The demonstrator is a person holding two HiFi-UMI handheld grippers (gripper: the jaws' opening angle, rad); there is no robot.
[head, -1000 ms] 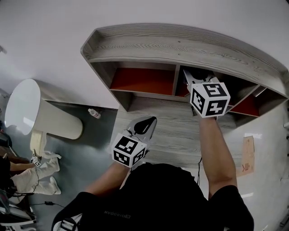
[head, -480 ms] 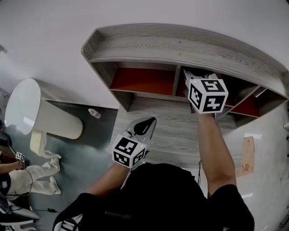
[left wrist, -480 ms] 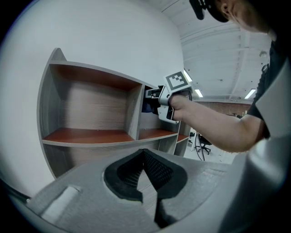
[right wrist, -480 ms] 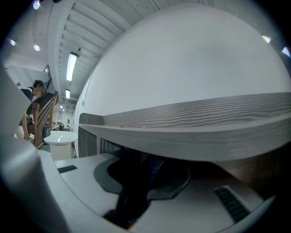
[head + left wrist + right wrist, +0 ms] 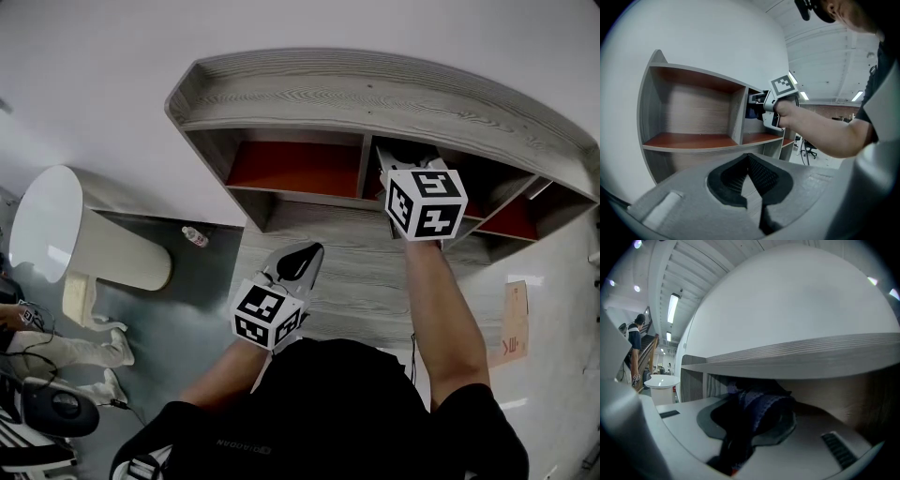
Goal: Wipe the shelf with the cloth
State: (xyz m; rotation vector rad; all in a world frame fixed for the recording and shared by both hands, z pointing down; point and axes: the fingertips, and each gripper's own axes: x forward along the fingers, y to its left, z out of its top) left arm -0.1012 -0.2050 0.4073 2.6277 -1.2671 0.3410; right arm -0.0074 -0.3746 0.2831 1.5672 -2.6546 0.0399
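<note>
Head view: light even and diffuse, from overhead. White wall (image 5: 309, 23) reads flat grey, with no hard shadows. Shelf (image 5: 375, 94) compartments are shaded, the right-centre one darkest. Round white table (image 5: 42, 220) is near blown out. Strong barrel distortion: the shelf top bows.

Left gripper view: black vignette at the corners. Ceiling light strips (image 5: 857, 96) glare. Left gripper (image 5: 748, 157) is dim and soft in the foreground; the shelf is sharp.

Right gripper view: ceiling lamp (image 5: 672, 308) is clipped white. Cloth (image 5: 759, 406) sits in deep shadow under the shelf board, weave barely legible. Near foreground is blurred.

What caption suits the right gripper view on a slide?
The right hand-held gripper clamps a dark blue cloth under a shelf board.
</note>
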